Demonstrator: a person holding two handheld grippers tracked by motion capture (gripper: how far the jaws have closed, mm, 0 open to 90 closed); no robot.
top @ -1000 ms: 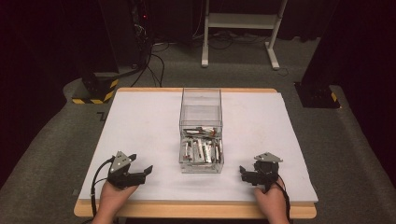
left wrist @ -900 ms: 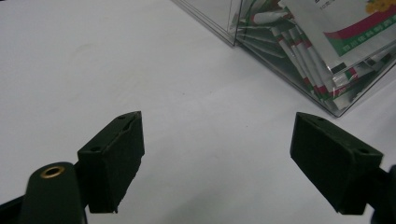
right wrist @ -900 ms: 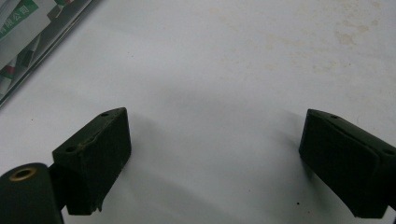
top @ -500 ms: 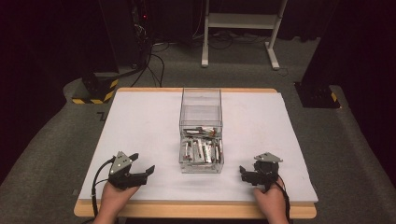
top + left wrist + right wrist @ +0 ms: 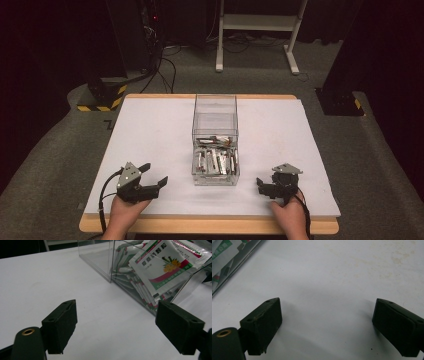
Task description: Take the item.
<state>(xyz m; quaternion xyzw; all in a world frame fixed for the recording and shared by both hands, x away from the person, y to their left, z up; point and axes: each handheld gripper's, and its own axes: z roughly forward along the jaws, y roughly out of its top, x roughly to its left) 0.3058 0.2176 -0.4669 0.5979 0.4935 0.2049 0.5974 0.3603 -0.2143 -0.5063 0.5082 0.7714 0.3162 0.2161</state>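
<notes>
Sachets (image 5: 162, 267): flat foil-and-paper packets, white with green and red print and a yellow flower motif, stacked loosely inside one clear box (image 5: 215, 145) that stands at the middle of the table (image 5: 150, 130). I judge each one light, thin and limp, with a slick film face that could slide between my pads; they should crease rather than break. Best hold, as I see it: pinch a free edge or corner of the topmost packet from above through the open top, not the flat face.

Box: one, clear rigid plastic, tall, open-topped; the half nearer me holds the packets, the far half looks bare. Its walls are probably smooth and slippery, and it may tip if I drag a packet against a wall.

Count: I cannot give an exact number of packets; they overlap, and I make out roughly a dozen or more.

Left gripper (image 5: 154, 180): one, resting on the table left of the box and near its front corner, jaws spread wide, nothing between them.

Right gripper (image 5: 261, 187): one, resting right of the box, a little apart from it, jaws likewise wide apart and empty over bare tabletop.
</notes>
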